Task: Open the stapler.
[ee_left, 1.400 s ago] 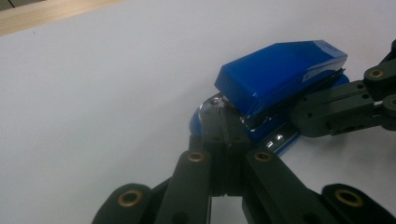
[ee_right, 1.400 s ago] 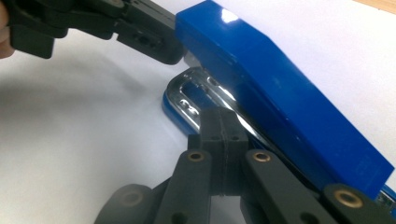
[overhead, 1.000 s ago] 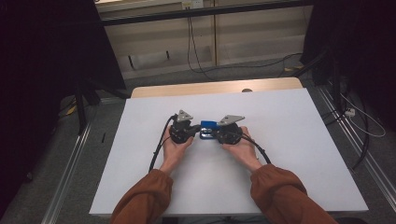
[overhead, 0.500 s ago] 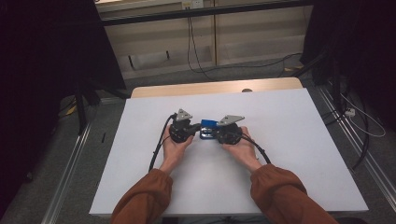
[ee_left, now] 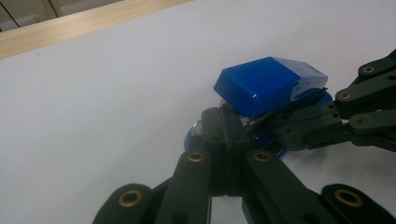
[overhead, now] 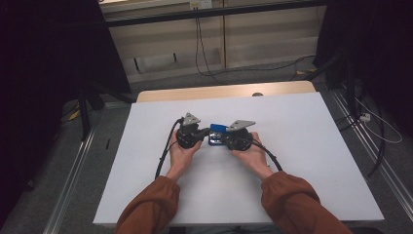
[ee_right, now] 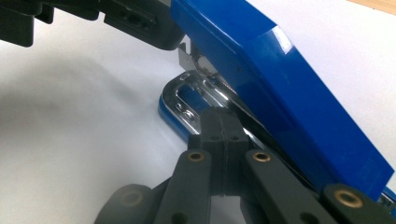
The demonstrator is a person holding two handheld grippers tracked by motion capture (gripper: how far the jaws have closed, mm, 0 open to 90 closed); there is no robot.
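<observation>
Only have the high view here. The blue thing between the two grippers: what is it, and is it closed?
Observer: A blue stapler, and it is open. In the left gripper view its blue top is tilted up off the base.
Operator: Right gripper jaws?
Observer: Right gripper is shut, jaws together, with the tips at the chrome magazine under the blue top.
Operator: Left one?
Observer: Left gripper is shut, tips against the stapler's end below the raised top. I can't tell whether it pinches anything.
</observation>
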